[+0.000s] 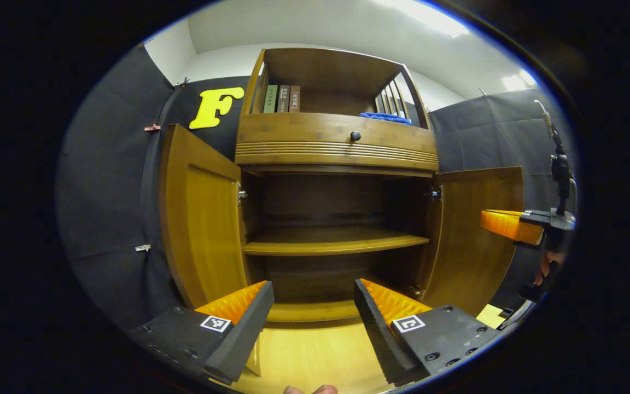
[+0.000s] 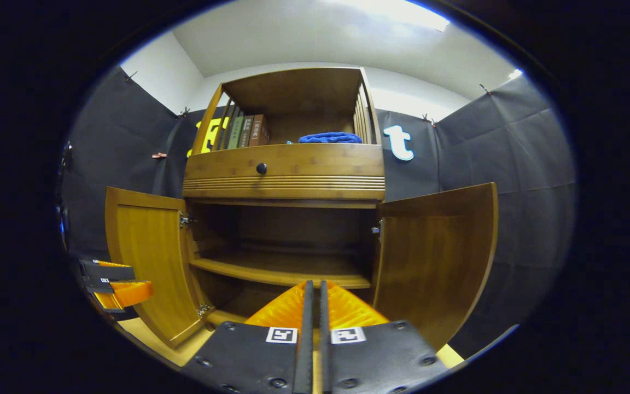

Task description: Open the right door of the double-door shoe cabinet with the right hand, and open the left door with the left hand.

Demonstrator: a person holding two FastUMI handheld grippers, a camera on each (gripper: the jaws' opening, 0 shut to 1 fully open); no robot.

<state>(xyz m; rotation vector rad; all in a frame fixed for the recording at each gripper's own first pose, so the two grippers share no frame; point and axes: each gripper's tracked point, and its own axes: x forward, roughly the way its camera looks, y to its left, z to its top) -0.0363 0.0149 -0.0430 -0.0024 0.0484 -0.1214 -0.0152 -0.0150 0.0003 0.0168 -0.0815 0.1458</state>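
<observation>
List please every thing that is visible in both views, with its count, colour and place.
shoe cabinet: one, brown wood, against the black cloth wall
left door: one, brown, swung open
right door: one, brown, swung open
inner shelf: one, brown, bare, behind the doors
drawer knob: one, dark, on the drawer front
books: about three, green and brown, upright in the top compartment
blue cloth: one, top compartment, right side
left gripper: orange and black, fingers apart
right gripper: orange and black, fingers together, holding nothing
</observation>
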